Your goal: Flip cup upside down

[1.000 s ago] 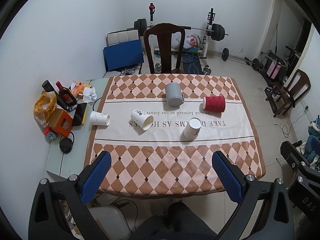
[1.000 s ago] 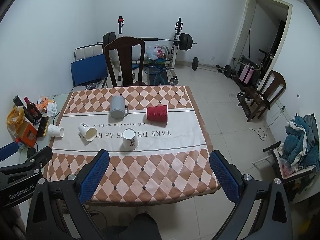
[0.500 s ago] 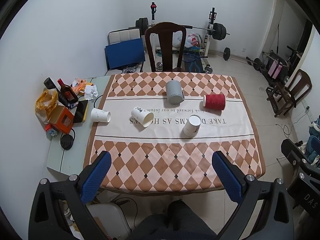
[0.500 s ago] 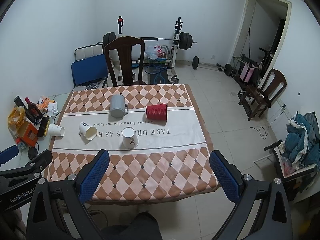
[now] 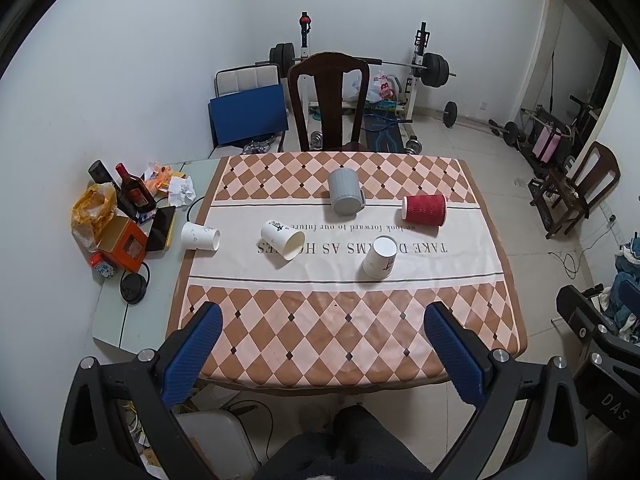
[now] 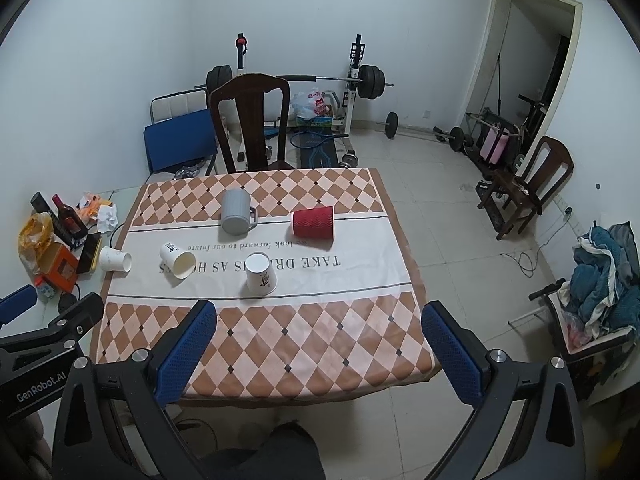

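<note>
Pulled back slightly; both sets of jaws wide apart, holding nothing, paper cup (image 5: 379, 258) (image 6: 261, 273) far ahead on tabletop (image 5: 320, 332).

Even, cool indoor light fills both views; shadows under the cups (image 5: 379, 258) are faint. Fisheye bending curves the walls, black vignette fills the corners. Focus is sharp throughout, no glare.

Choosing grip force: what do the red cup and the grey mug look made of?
Red cup: likely paper, matte, with a ribbed, rippled sleeve, so probably crushable. Grey mug: looks rigid, ceramic or plastic, smooth matte with faint vertical ridges and a moulded handle; which one is unclear.
</note>
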`<action>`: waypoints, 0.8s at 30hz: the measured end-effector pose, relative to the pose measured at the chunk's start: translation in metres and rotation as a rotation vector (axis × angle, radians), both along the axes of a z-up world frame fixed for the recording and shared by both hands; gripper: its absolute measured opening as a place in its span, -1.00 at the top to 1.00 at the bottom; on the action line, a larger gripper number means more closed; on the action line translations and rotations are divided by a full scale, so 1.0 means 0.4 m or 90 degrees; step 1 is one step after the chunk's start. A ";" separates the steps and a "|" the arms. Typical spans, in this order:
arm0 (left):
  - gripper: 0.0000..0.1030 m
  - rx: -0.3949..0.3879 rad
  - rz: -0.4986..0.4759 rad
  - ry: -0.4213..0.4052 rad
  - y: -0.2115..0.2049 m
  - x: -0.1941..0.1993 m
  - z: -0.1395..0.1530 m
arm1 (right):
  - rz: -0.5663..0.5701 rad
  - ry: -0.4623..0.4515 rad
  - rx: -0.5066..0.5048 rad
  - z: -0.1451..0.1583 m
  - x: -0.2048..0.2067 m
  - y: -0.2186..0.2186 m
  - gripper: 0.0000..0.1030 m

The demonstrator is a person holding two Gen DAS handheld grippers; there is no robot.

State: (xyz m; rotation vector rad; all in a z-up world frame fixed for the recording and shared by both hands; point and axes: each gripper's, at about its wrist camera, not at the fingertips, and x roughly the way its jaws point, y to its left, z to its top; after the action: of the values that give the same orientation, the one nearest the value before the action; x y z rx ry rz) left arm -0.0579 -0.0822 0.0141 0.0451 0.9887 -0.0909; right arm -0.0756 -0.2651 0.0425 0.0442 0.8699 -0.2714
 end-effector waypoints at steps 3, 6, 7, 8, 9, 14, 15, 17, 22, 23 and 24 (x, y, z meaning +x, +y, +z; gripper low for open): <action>-1.00 -0.001 0.002 -0.004 -0.001 0.000 0.009 | -0.003 -0.005 0.000 0.005 -0.005 0.000 -1.00; -1.00 0.000 0.002 -0.003 -0.003 -0.001 0.010 | -0.003 -0.008 -0.003 0.011 -0.005 0.003 -1.00; -1.00 -0.001 0.001 -0.003 0.000 0.000 0.008 | -0.002 -0.007 -0.003 0.011 -0.005 0.002 -1.00; -1.00 0.000 0.001 -0.003 -0.001 0.000 0.009 | -0.002 -0.008 -0.002 0.010 -0.005 0.002 -1.00; -1.00 0.000 0.001 -0.004 -0.001 -0.001 0.010 | -0.001 -0.008 -0.002 0.010 -0.004 0.003 -1.00; -1.00 -0.001 0.001 -0.003 0.000 -0.001 0.008 | -0.001 -0.007 -0.001 0.012 -0.006 0.004 -1.00; -1.00 -0.001 0.001 -0.003 0.000 -0.001 0.007 | -0.001 -0.007 -0.001 0.014 -0.009 0.004 -1.00; -1.00 0.000 0.000 -0.003 0.001 -0.002 0.007 | -0.001 -0.007 -0.002 0.015 -0.011 0.003 -1.00; -1.00 0.000 0.002 -0.003 0.002 -0.004 0.009 | -0.001 -0.007 -0.001 0.015 -0.012 0.004 -1.00; -1.00 0.002 0.002 -0.004 0.003 -0.002 0.011 | -0.001 -0.008 0.000 0.015 -0.012 0.004 -1.00; -1.00 0.004 0.003 -0.006 0.003 -0.003 0.014 | -0.001 -0.007 -0.001 0.016 -0.011 0.005 -1.00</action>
State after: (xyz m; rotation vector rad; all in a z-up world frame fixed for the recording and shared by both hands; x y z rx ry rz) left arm -0.0591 -0.0810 0.0199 0.0490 0.9798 -0.0832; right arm -0.0799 -0.2631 0.0487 0.0447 0.8580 -0.2725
